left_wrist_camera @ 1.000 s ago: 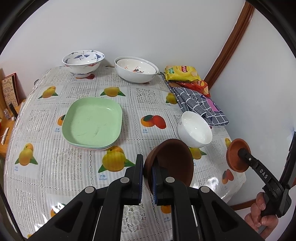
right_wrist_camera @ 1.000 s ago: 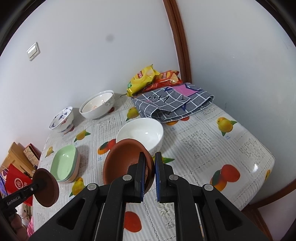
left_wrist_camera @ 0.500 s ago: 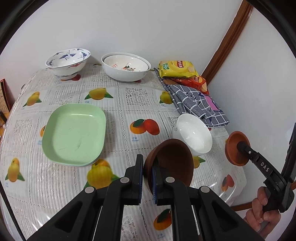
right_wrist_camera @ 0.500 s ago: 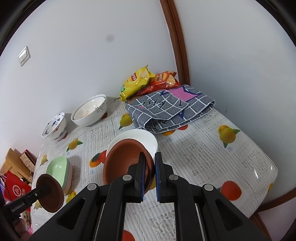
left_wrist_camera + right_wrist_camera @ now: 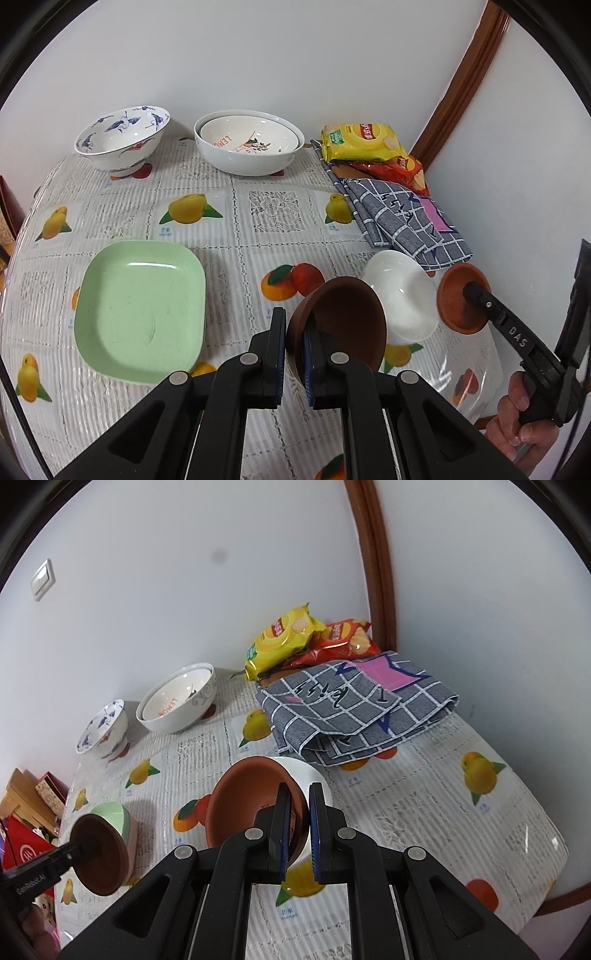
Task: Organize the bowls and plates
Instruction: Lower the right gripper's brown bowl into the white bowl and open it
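Observation:
My left gripper [image 5: 294, 345] is shut on the rim of a dark brown bowl [image 5: 343, 321] and holds it above the table, just left of a white bowl [image 5: 402, 299]. My right gripper [image 5: 296, 823] is shut on the rim of a lighter terracotta bowl [image 5: 243, 801], tilted over the same white bowl [image 5: 310, 775]. Each held bowl also shows in the other view: the terracotta bowl [image 5: 461, 299] at the right, the dark bowl [image 5: 99, 853] at the left. Stacked green plates [image 5: 142, 306] lie at the left.
A blue-patterned bowl [image 5: 122, 140] and nested white bowls [image 5: 249, 146] stand at the back by the wall. Snack bags [image 5: 362, 142] and a folded checked cloth [image 5: 402, 221] lie at the back right. The table's edge [image 5: 484, 369] is close on the right.
Both grippers have moved forward and toward the white bowl with their brown bowls. The terracotta bowl now hangs over the white bowl's rim.

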Action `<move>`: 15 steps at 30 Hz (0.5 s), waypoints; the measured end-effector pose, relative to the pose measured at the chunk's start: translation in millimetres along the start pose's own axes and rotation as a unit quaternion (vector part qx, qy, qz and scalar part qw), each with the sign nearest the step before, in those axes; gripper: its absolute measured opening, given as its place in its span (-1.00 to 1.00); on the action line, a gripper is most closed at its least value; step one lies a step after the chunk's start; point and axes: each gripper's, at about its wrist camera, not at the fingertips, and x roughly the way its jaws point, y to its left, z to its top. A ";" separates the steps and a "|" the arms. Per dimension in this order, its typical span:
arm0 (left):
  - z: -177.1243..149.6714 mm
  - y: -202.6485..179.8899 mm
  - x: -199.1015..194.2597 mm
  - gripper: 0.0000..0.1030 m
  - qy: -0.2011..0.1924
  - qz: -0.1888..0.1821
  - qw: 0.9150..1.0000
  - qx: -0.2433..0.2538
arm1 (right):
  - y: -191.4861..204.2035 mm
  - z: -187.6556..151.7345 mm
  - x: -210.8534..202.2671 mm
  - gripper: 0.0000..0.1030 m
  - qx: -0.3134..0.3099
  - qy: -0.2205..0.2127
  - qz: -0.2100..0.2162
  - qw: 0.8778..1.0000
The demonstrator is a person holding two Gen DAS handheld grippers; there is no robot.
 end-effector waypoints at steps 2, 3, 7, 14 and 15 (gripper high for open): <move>1.4 1.9 6.3 -0.84 0.004 0.001 1.000 -0.001 | 2.7 -0.3 11.7 -0.82 -0.006 0.009 -0.005 1.000; 2.3 2.8 10.6 -0.84 0.007 0.001 1.000 -0.004 | 3.7 -0.8 17.6 -0.82 -0.009 0.014 -0.006 1.000; 4.6 3.3 28.8 -0.84 0.020 -0.004 1.000 -0.006 | 9.0 -2.6 42.5 -0.82 -0.022 0.041 -0.010 0.999; 5.1 2.3 50.3 -0.84 0.036 -0.012 0.999 -0.005 | 16.6 -5.4 69.8 -0.82 -0.048 0.068 -0.020 0.996; 5.4 2.4 52.2 -0.84 0.037 -0.013 0.999 -0.005 | 18.1 -5.7 72.7 -0.82 -0.053 0.069 -0.023 0.996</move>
